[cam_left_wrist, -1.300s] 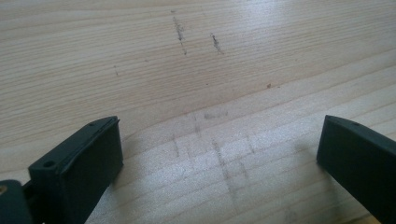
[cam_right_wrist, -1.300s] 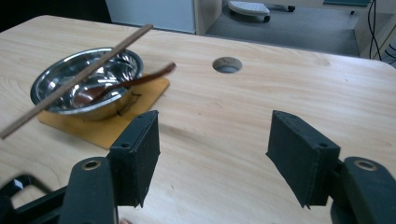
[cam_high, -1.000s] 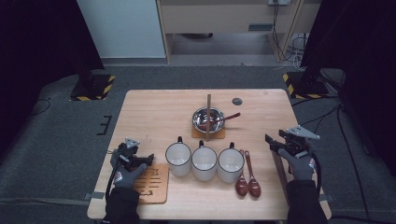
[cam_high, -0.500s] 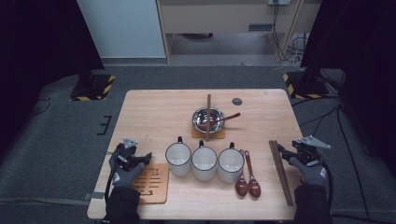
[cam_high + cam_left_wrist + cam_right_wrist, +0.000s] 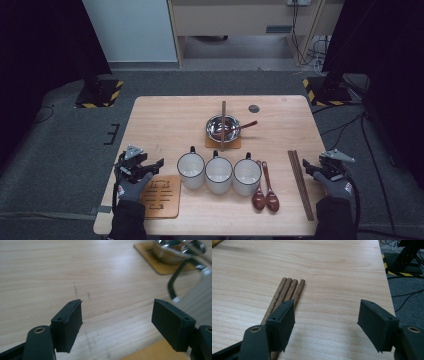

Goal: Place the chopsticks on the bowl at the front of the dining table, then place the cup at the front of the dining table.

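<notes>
My left gripper [image 5: 150, 166] hovers over the table's left front, just above a wooden coaster [image 5: 161, 195]. Its jaws are open and have just been closing, with nothing between them [image 5: 117, 307]. My right gripper [image 5: 314, 168] is low at the right front, open and just widened a little. In the right gripper view [image 5: 327, 307] its left jaw sits over a bundle of brown chopsticks [image 5: 289, 288], and bare table lies between the pads. The chopsticks [image 5: 300, 182] lie along the right side of the table.
Three white mugs [image 5: 219, 172] stand in a row at the front centre, with two brown spoons [image 5: 265, 192] to their right. Behind them a steel bowl [image 5: 223, 127] rests on a coaster with a spoon and a chopstick in it. A small dark disc [image 5: 254, 108] lies farther back.
The right gripper has come down and moved inward to the chopsticks. The left gripper has risen slightly, and its jaws look narrower.
</notes>
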A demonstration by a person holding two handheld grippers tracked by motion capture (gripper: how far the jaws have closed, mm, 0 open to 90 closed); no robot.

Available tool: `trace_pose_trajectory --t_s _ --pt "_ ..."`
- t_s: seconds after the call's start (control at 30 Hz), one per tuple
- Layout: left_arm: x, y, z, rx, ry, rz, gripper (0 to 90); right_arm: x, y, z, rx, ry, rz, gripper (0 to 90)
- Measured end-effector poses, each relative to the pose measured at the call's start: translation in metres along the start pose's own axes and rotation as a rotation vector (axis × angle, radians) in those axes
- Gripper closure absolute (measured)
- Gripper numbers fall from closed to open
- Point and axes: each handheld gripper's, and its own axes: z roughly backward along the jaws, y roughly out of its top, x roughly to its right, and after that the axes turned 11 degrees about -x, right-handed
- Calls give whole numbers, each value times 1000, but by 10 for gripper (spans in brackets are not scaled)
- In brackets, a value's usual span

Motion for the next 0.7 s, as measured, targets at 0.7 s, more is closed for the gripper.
trace_pose_trajectory --t_s 0.7 --pt "79 39 10 2 -129 -197 272 -2 -3 -6 -86 -1 16 212"
